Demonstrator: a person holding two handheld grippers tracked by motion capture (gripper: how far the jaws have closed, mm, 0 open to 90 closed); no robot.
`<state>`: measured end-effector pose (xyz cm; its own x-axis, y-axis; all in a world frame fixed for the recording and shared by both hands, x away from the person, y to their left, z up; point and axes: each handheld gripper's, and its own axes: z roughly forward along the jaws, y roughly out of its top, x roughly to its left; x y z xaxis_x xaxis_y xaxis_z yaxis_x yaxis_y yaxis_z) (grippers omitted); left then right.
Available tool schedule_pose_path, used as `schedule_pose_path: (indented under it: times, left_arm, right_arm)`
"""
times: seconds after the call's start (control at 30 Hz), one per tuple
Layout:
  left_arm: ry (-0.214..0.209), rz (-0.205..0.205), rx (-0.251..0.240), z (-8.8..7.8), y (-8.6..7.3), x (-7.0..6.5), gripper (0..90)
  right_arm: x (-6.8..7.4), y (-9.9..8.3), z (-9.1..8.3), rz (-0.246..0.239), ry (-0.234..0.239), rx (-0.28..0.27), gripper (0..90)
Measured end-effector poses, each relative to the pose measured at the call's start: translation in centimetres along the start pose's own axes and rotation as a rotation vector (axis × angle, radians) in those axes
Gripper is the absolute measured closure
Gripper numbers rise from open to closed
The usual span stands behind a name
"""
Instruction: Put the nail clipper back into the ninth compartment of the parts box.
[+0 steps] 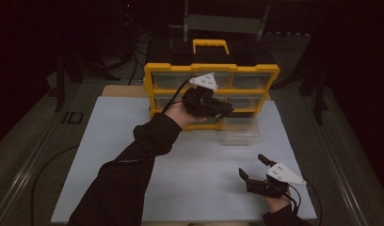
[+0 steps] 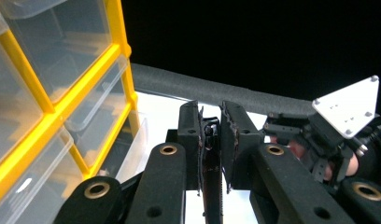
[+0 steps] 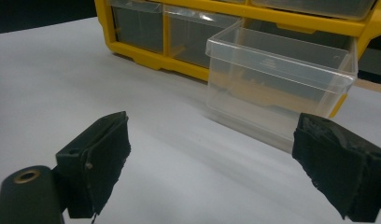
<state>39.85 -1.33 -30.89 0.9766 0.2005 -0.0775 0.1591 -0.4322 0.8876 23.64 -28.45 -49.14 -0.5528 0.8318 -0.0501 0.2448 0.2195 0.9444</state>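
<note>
A yellow organiser cabinet (image 1: 211, 68) with clear drawers stands at the back of the white board (image 1: 110, 155). One clear drawer (image 1: 240, 131) rests on the board in front of the cabinet's lower right corner, and looks empty in the right gripper view (image 3: 277, 88). My left gripper (image 1: 228, 111) hovers in front of the cabinet's middle row, pointing right. Its jaws (image 2: 211, 109) stand nearly together, shut on a thin dark object (image 2: 211, 158); I cannot tell what it is. My right gripper (image 1: 252, 165) rests low at the board's near right, jaws wide open and facing the drawer (image 3: 212, 140).
The cabinet's yellow frame (image 2: 53, 116) is close on the left in the left gripper view, and the right gripper's grey plate (image 2: 352, 105) shows farther off. Dark stands and cables surround the table. A dark padded rail (image 2: 202, 88) runs along the board's edge.
</note>
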Motion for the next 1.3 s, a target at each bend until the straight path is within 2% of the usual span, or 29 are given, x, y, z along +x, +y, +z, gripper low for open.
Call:
schedule_pose_path:
  times: [0.2,0.27,0.37,0.57,0.8,1.0,1.3]
  left_arm:
    - [-0.006,-0.011,-0.019,0.7,1.1,0.7,79.8]
    - [0.004,-0.006,-0.010,1.1,1.4,0.9,79.8]
    - [0.006,-0.030,-0.002,1.8,1.8,1.6,79.7]
    - [0.008,-0.035,0.014,3.4,2.4,2.2,79.8]
    - [0.002,-0.034,0.040,5.1,2.5,2.7,79.7]
    - [0.018,-0.040,0.054,6.1,2.3,3.0,79.7]
    - [0.001,-0.056,0.114,7.9,1.6,3.7,79.7]
  right_arm:
    - [0.0,0.0,0.0,0.007,0.002,0.004,11.0]
    - [0.0,-0.1,0.0,0.006,0.001,0.004,11.0]
    - [0.0,-0.1,0.1,0.006,0.002,0.005,11.0]
    - [0.1,-0.1,0.2,0.004,0.008,0.008,11.0]
    - [0.0,-0.1,0.1,0.006,0.009,0.004,11.0]
    - [-0.2,0.0,0.0,0.016,0.004,-0.006,11.0]
    - [-0.3,0.0,0.0,0.017,-0.001,-0.011,11.0]
